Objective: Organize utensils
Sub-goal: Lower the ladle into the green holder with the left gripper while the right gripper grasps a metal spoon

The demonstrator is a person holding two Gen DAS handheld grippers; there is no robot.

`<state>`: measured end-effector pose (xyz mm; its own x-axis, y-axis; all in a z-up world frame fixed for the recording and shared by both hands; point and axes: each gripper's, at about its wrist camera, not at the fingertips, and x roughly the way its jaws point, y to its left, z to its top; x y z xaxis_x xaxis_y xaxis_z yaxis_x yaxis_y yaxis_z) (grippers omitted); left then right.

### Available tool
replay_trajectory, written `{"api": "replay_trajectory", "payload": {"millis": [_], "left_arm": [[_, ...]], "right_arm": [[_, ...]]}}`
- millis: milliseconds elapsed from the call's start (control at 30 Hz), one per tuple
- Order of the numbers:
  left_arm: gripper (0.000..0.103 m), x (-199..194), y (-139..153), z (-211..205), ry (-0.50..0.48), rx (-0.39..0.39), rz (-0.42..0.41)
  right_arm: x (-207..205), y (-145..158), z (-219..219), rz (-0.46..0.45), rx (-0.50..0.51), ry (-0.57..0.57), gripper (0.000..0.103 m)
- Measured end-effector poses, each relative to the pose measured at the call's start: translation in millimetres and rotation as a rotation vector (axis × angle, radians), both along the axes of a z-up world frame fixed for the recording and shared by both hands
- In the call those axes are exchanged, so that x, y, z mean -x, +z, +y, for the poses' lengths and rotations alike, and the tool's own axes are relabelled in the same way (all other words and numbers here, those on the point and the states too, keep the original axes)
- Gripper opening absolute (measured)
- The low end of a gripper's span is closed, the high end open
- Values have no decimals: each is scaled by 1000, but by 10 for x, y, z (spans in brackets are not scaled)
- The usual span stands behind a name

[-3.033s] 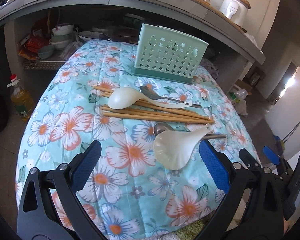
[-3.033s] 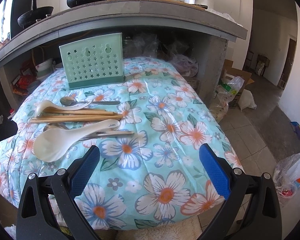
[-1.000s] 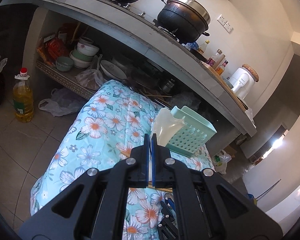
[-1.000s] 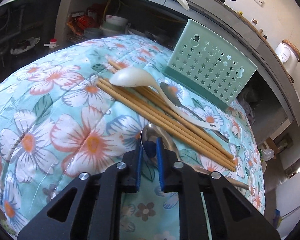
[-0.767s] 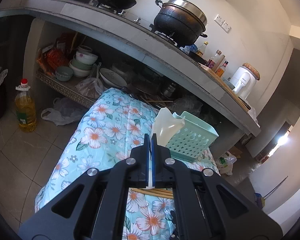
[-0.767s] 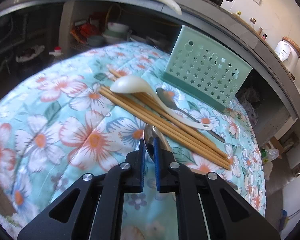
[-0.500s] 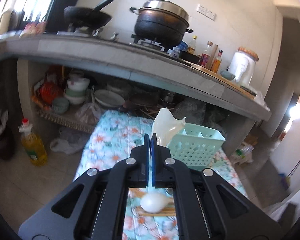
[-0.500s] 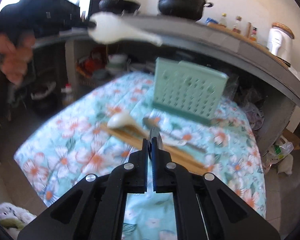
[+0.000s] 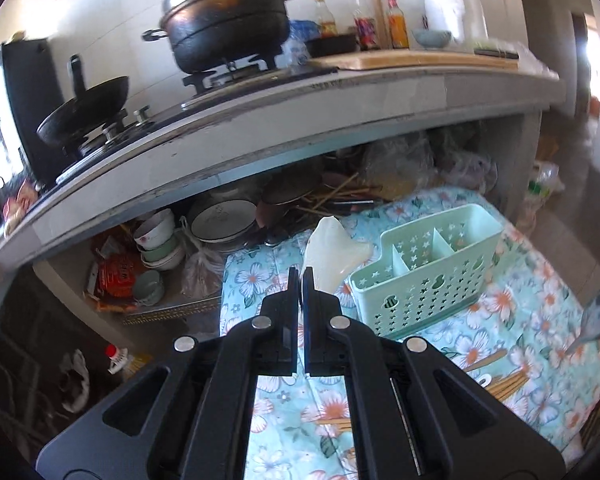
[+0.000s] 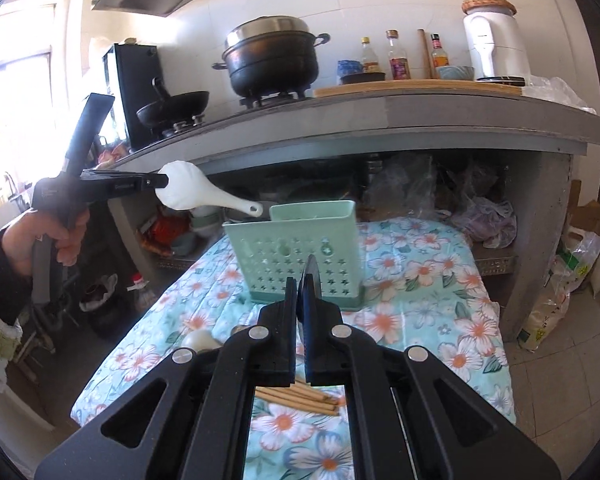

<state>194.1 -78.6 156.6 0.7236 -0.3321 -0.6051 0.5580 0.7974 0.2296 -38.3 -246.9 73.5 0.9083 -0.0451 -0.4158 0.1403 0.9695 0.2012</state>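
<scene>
My left gripper (image 9: 300, 280) is shut on a white rice paddle (image 9: 332, 254) and holds it in the air, above and left of the mint green utensil basket (image 9: 424, 276). In the right wrist view the paddle (image 10: 196, 194) hangs at upper left of the basket (image 10: 296, 252). My right gripper (image 10: 302, 280) is shut on a metal spoon (image 10: 312, 272), raised in front of the basket; the spoon also shows at the right edge of the left wrist view (image 9: 596, 316). Wooden chopsticks (image 10: 300, 398) and a white ladle (image 10: 198, 338) lie on the floral cloth.
The floral-covered table (image 10: 420, 320) stands in front of a grey concrete counter (image 10: 380, 120) with pots and bottles on top. Bowls and plates (image 9: 160, 244) are stacked under the counter. An oil bottle (image 9: 118, 356) stands on the floor at left.
Both grippers have risen and pulled back from the table, each with its utensil. The paddle now hangs closer to the basket's top.
</scene>
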Motion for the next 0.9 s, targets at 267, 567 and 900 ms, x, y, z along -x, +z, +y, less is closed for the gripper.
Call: {"api": "replay_trajectory", "payload": {"millis": [267, 567, 900], "left_arm": [[0, -105, 94, -305, -51, -158, 18], [0, -87, 68, -481, -95, -257, 72], [21, -356, -109, -501, -86, -64, 151]], "right_arm": [[-38, -115, -248, 2, -62, -16, 3], [-93, -142, -307, 10, -73, -8, 3], [-71, -124, -288, 18, -55, -24, 3]]}}
